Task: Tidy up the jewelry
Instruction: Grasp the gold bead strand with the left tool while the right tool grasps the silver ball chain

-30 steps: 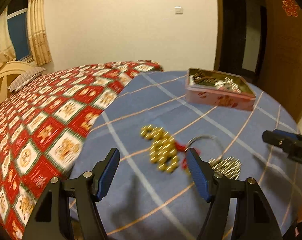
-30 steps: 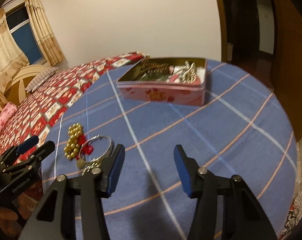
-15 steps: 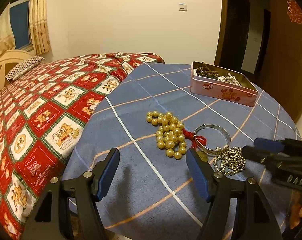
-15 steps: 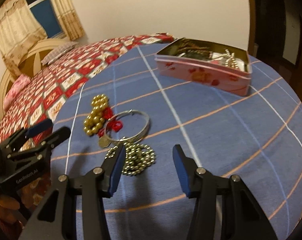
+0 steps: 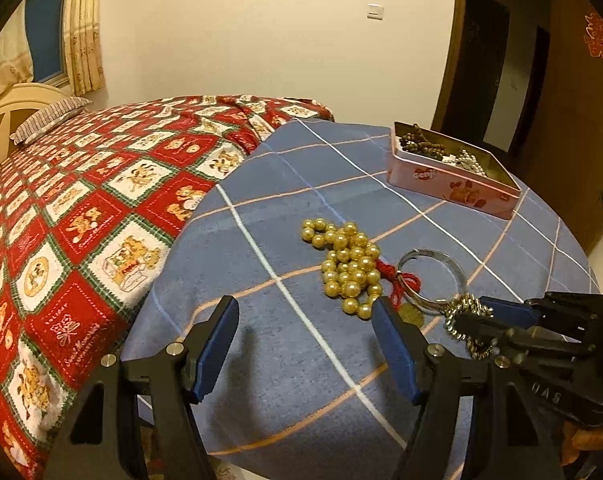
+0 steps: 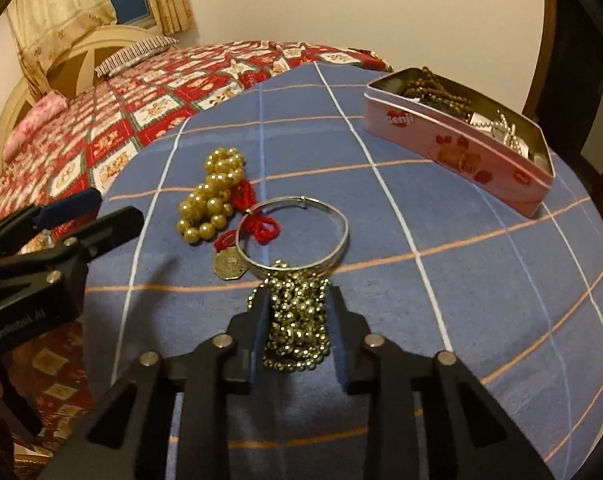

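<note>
Bedroom with cream walls; a bed (image 5: 81, 208) under a red teddy-bear quilt adjoins the counter (image 6: 441, 208), which is draped in blue cloth with white and orange grid lines. At the counter's far right side you see the pink tin (image 6: 457, 152), open-topped, holding dark brown beads and a silvery strand.

Your left gripper (image 5: 305, 348) hovers low over the near edge of the counter, released, its blue-padded jaws spread wide with nothing between them; the gold pearl strand (image 5: 347, 268) lies heaped just beyond its right finger.

Your right gripper (image 6: 295, 328) is down on the cloth, its jaws clenched on either side of the small-bead chain (image 6: 297, 320), a bunched pile of shiny metallic beads pressed between the two pads.

The silver bangle (image 6: 293, 232) lies flat just beyond that chain, touching its far end. A red cord (image 6: 263, 230) is knotted around the bangle's left side and runs beside the pearls. A small gold coin pendant (image 6: 229, 266) rests against the bangle's near-left rim.
</note>
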Available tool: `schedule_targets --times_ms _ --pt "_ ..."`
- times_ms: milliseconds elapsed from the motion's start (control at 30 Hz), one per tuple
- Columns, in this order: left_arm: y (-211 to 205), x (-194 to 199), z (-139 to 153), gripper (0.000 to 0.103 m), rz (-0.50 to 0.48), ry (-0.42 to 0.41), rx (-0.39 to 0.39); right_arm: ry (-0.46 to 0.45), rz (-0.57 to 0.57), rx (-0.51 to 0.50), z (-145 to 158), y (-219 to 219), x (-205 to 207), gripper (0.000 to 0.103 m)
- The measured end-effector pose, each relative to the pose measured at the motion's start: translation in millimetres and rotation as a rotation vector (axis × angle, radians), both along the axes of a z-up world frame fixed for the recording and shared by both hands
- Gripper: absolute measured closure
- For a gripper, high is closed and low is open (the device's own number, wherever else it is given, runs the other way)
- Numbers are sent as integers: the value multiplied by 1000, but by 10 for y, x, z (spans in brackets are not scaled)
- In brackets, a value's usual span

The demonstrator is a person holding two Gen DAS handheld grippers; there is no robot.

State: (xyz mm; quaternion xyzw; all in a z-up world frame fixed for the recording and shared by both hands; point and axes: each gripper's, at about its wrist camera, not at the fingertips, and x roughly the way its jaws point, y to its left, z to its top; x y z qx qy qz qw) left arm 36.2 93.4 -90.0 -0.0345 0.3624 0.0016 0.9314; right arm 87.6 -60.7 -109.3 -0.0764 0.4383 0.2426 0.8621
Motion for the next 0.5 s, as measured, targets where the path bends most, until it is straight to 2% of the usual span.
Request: schedule_targets --times_ms 33,100,333,433,500 --pt "-19 10 4 34 -6 -1 0 2 -5 9 6 -32 2 86" --pt "-51 42 17 34 -17 -4 2 -2 -20 34 48 -112 6 90" --pt "-173 317 56 34 -33 4 -9 -35 -113 138 267 -419 49 90" --pt "-209 501 48 34 -33 18 -45 -54 -149 175 361 -528 72 90" --pt "-240 629 5 34 -17 42 -40 -61 -164 187 394 -563 87 90"
